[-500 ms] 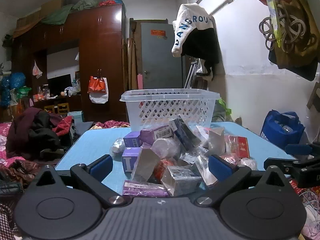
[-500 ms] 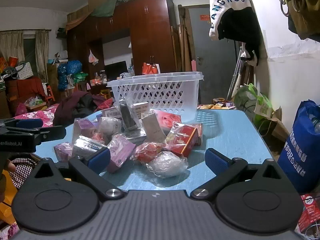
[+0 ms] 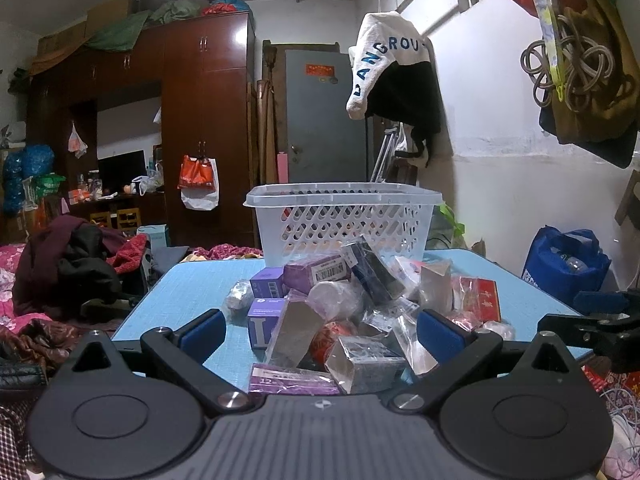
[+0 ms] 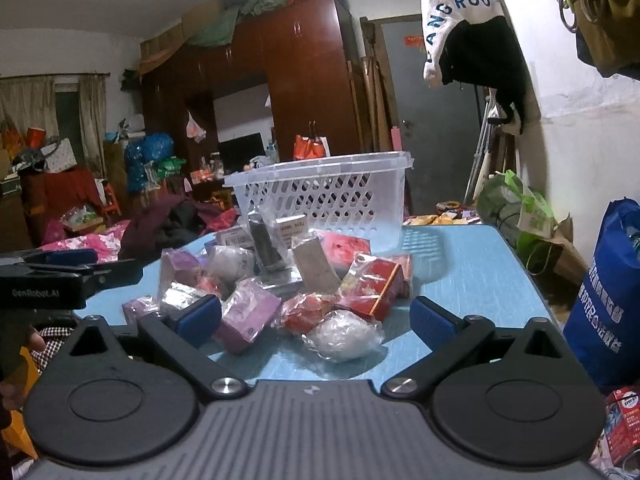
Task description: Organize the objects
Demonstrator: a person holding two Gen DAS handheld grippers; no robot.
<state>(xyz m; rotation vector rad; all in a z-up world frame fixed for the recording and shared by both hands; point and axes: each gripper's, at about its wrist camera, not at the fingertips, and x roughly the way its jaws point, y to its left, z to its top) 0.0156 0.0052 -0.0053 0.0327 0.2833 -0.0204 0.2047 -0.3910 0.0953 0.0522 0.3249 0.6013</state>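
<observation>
- The left gripper (image 3: 320, 334) sits low at the near edge of the blue table (image 3: 192, 292), aimed slightly downward at the pile of small packages (image 3: 344, 312).
- Its blue pads (image 3: 202, 334) are spread fully apart; they flank the near part of the pile in the picture, but nothing is pinched and no contact shows.
- The right gripper (image 4: 316, 320) is held in much the same way, tipped a little downward, with the pile (image 4: 280, 280) in the centre of its view.
- Its pads (image 4: 430, 322) also stand wide and released; a clear-wrapped white bundle (image 4: 344, 334) lies on the table between them, ungripped.
- The white lattice basket (image 3: 344, 216) stands upright at the far side of the table, just behind the pile, centre frame.
- In the right wrist view the left gripper (image 4: 60, 276) shows at the left edge; in the left wrist view the right gripper (image 3: 600, 316) shows at the right edge.
</observation>
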